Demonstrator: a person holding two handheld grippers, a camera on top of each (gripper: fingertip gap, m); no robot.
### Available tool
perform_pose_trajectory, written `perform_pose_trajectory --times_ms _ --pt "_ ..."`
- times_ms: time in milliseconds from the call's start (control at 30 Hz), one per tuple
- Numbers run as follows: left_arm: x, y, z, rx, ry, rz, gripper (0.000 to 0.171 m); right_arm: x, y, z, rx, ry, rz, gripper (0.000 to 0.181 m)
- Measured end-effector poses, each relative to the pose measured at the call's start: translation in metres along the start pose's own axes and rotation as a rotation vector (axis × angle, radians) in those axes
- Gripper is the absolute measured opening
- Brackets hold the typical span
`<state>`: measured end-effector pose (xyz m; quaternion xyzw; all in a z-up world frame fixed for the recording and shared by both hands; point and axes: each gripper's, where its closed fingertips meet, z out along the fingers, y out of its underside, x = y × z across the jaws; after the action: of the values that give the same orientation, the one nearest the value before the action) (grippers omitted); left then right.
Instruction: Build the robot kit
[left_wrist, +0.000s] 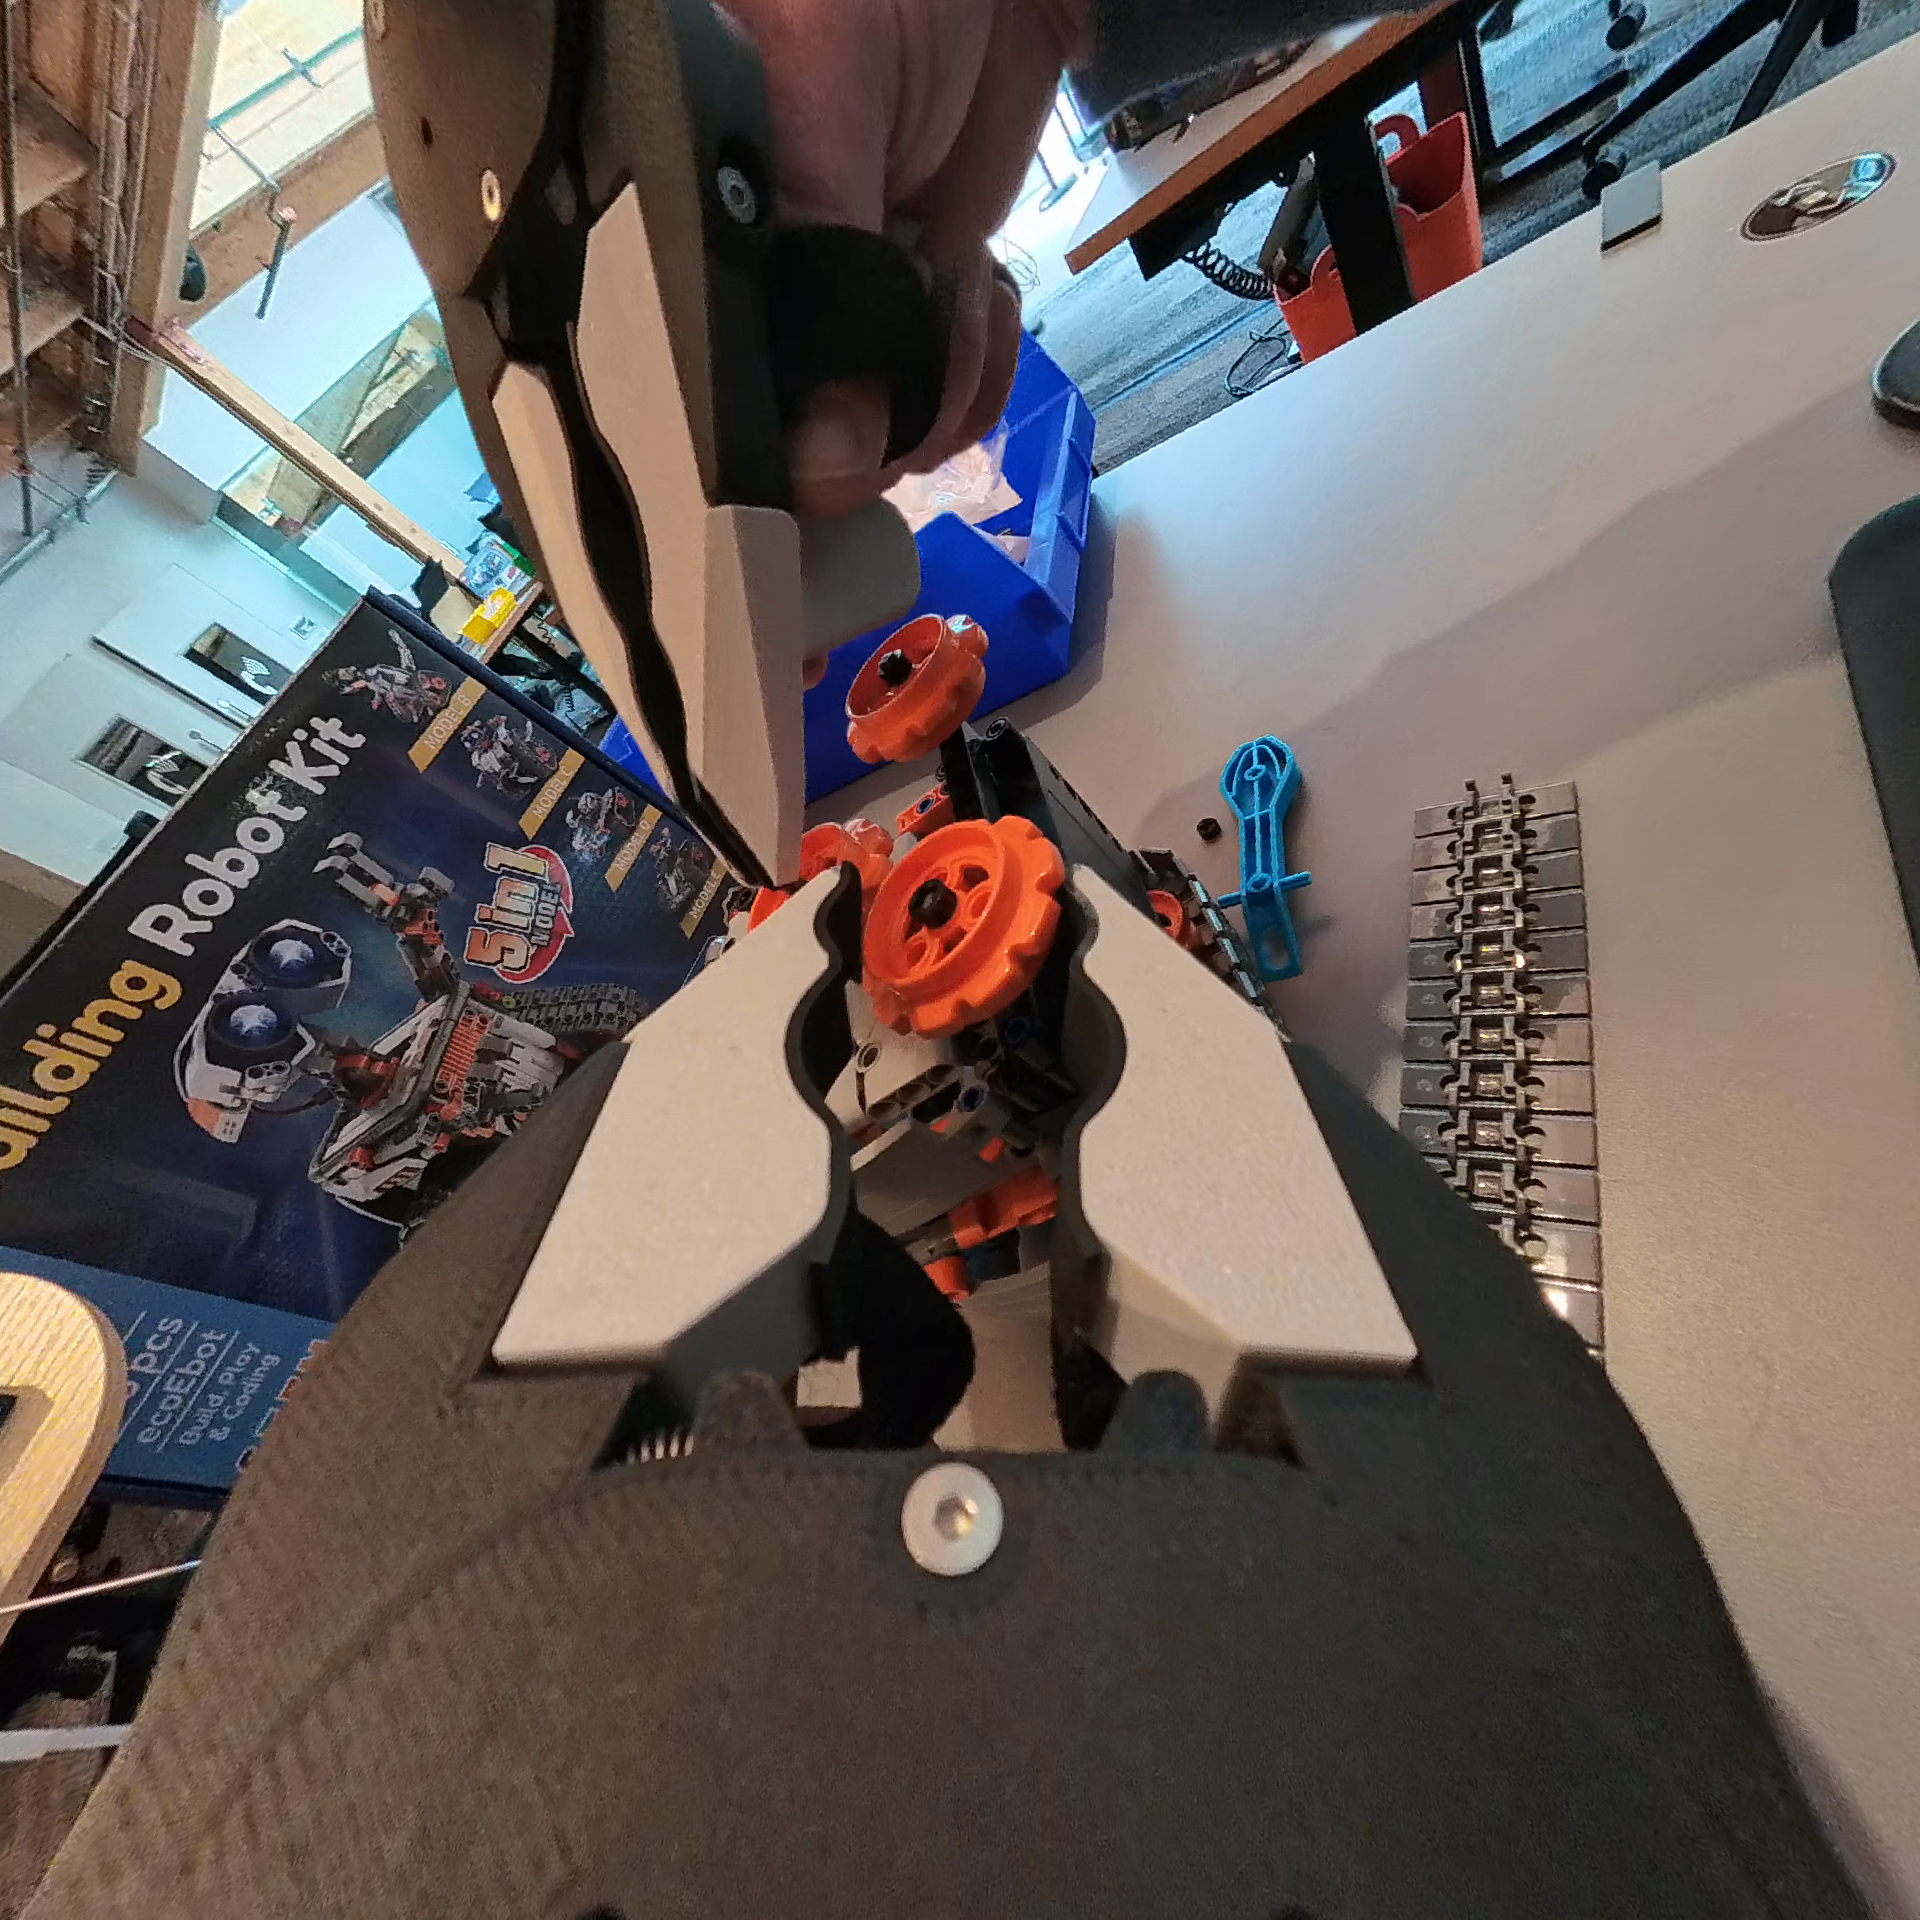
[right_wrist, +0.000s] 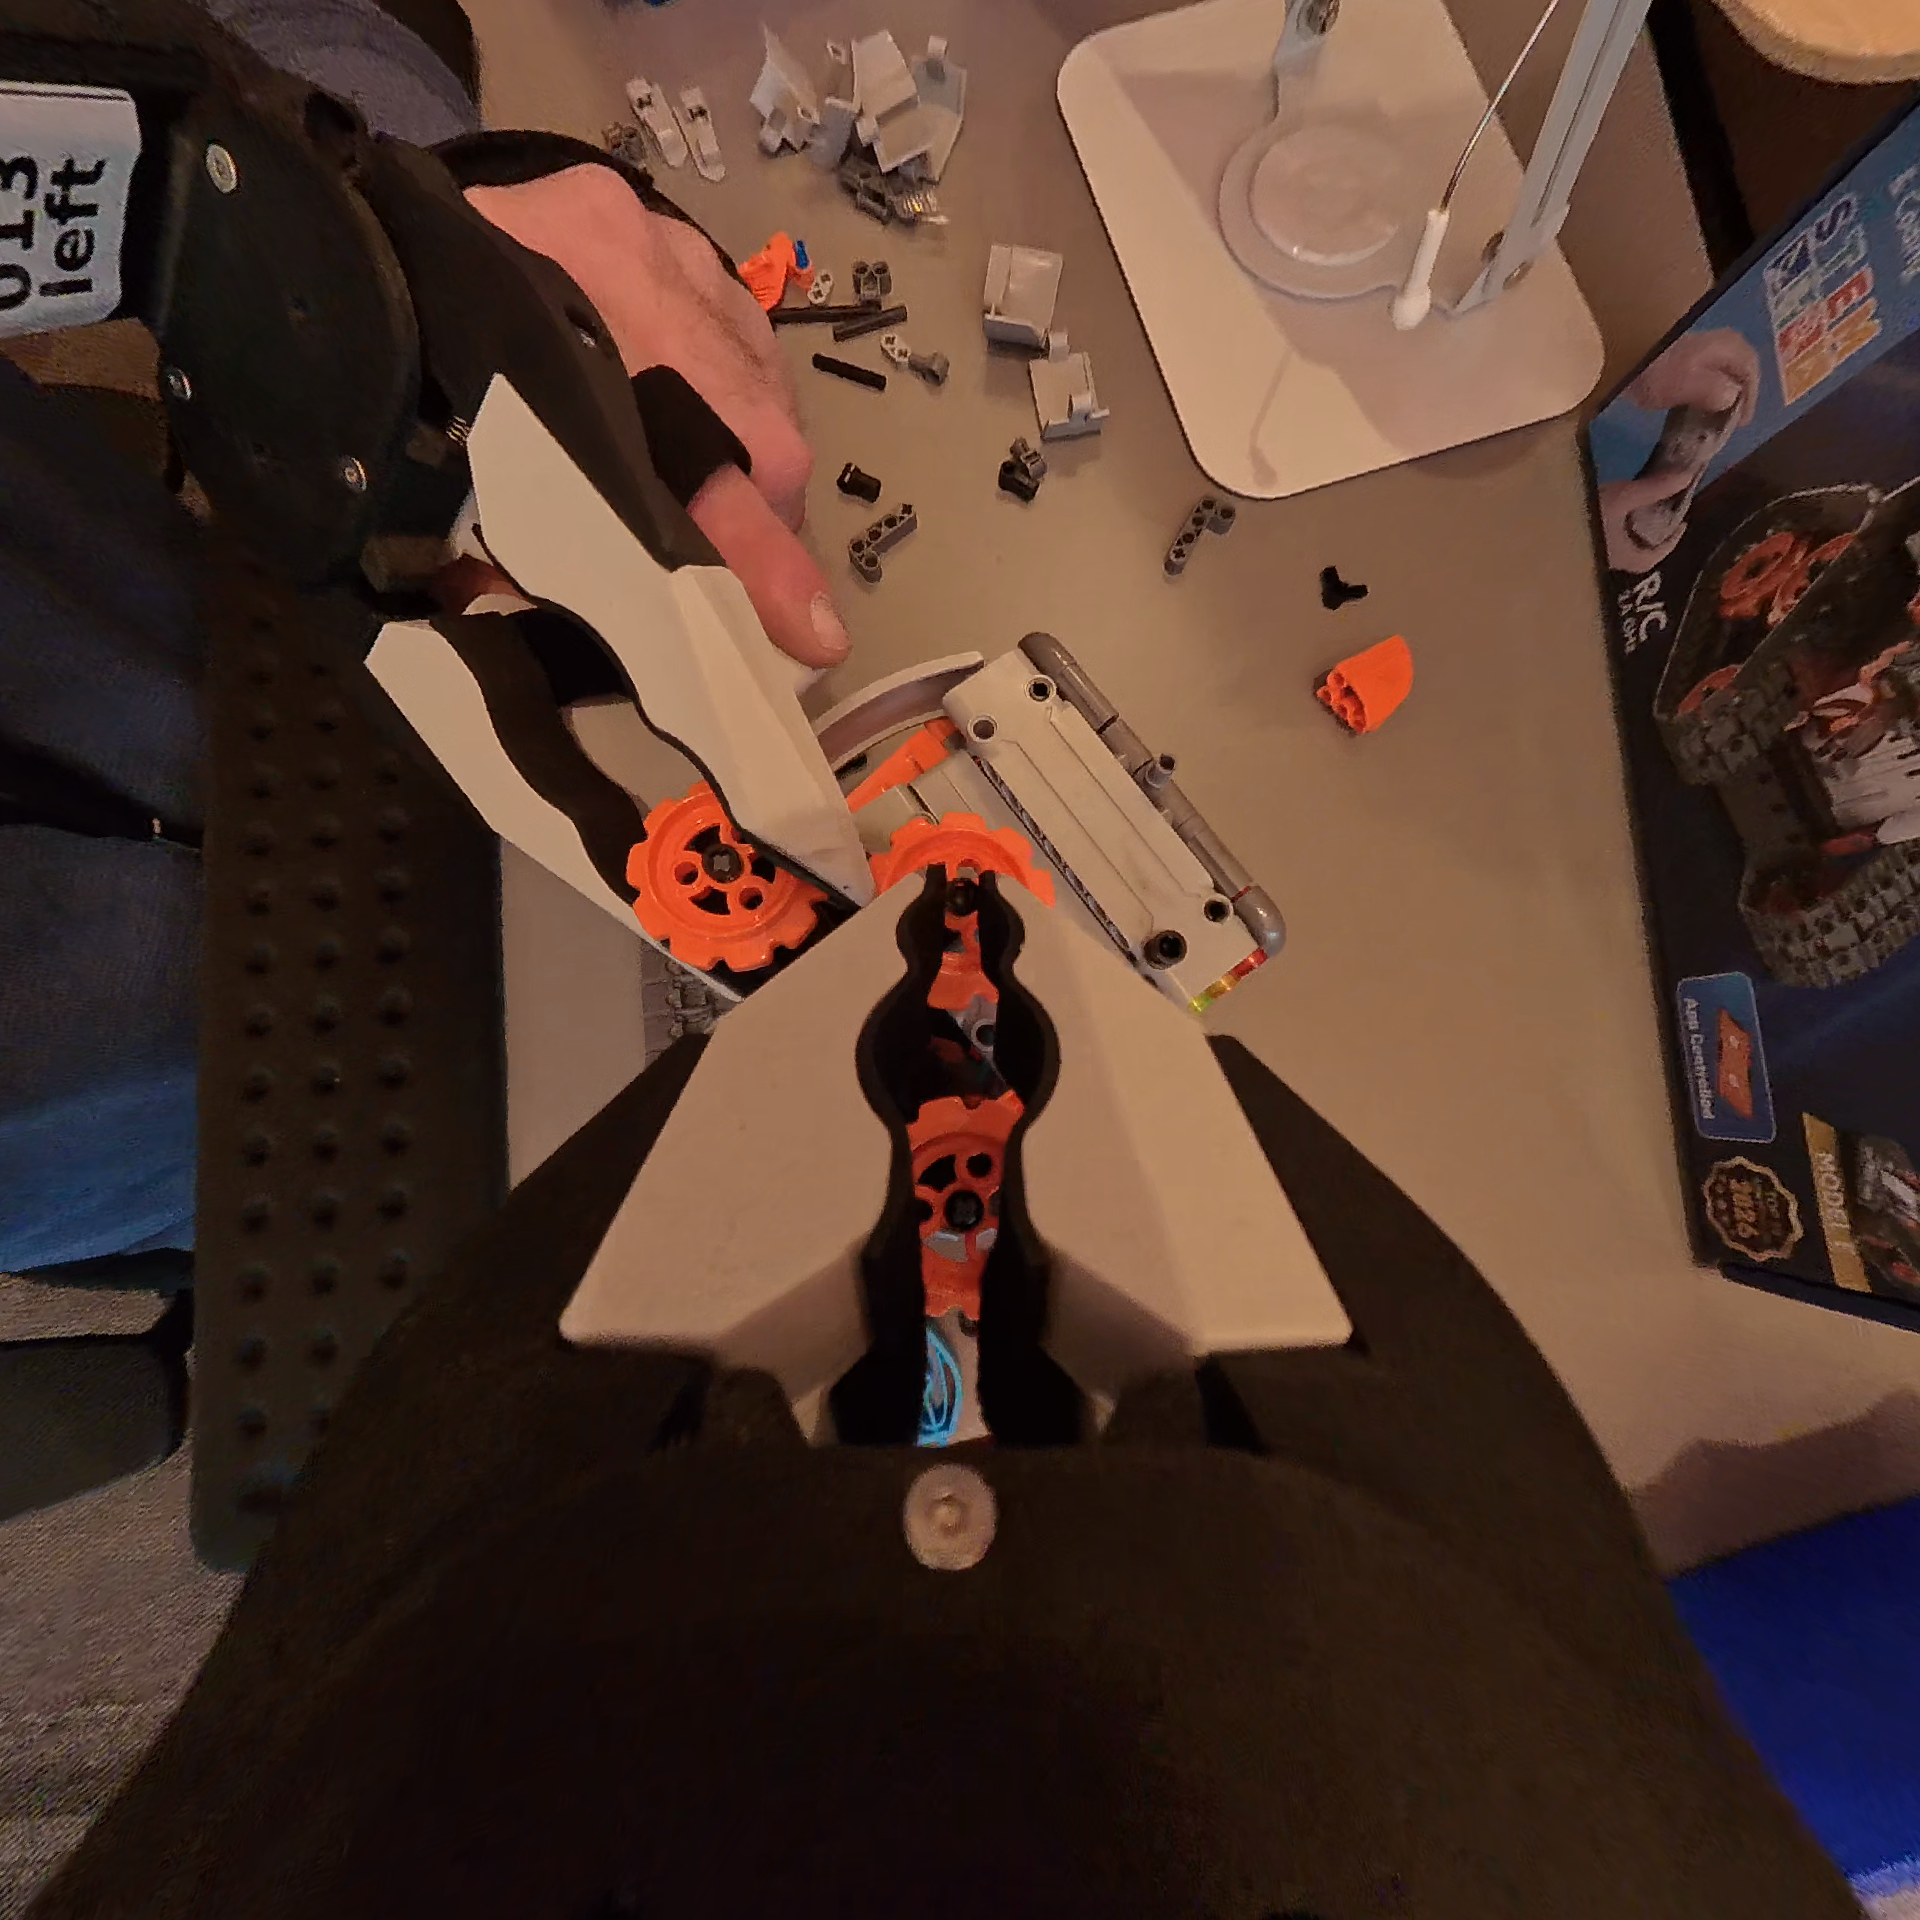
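The left gripper (left_wrist: 961, 935) is clamped around the toy vehicle (left_wrist: 966, 1081) (grey body, orange wheels) on the bench (left_wrist: 1455, 582). The right gripper (right_wrist: 961, 899) is pinched on a black pin (right_wrist: 961, 896) at the vehicle's orange wheel (right_wrist: 961, 852). Beside the vehicle lie a blue tool (left_wrist: 1262, 852) and a track strip (left_wrist: 1496, 1039).

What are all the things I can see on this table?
Model vehicle: one, white and black, between left jaws.
Orange wheels: at least three, on the model.
Black pin: one, between right jaws.
Track strip: one, grey, lying flat.
Blue tool: one, beside track.
Blue bin: one, behind model.
Kit box: one, dark blue, standing nearby.
Loose parts: many, grey and black, scattered.
White stand base: one, beyond parts.
Left gripper, right gripper: black and white, hand-held.
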<state>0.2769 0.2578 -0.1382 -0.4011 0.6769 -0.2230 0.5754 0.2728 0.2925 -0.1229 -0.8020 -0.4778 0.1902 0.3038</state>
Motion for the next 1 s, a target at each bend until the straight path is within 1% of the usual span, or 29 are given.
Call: perform_pose_trajectory --times_ms 300,400,467,767,867,1000 --pt "0.0001 0.0003 0.0003 -0.006 0.006 -0.006 0.036 0.0001 0.0026 0.0013 -0.116 -0.011 0.044 0.004" --pt "-0.0003 0.0006 0.0003 -0.008 0.007 -0.006 0.037 0.0006 0.0026 0.0025 -0.133 -0.004 0.057 0.003" --pt "0.0005 0.0002 -0.0001 -0.008 0.012 -0.001 0.036 -0.0005 0.0053 0.006 -0.139 0.005 0.028 0.004" --pt "0.001 0.0011 -0.0019 -0.015 0.018 0.011 0.036 -0.0015 0.0049 0.0034 -0.09 0.04 -0.016 0.004" --pt "0.001 0.002 -0.0022 -0.019 0.017 0.019 0.037 -0.0007 0.0057 0.0023 -0.052 0.052 -0.021 0.009" --pt "0.0011 0.0027 -0.0028 -0.021 0.018 0.024 0.037 -0.0032 0.0017 -0.0033 0.034 0.054 -0.023 0.009"
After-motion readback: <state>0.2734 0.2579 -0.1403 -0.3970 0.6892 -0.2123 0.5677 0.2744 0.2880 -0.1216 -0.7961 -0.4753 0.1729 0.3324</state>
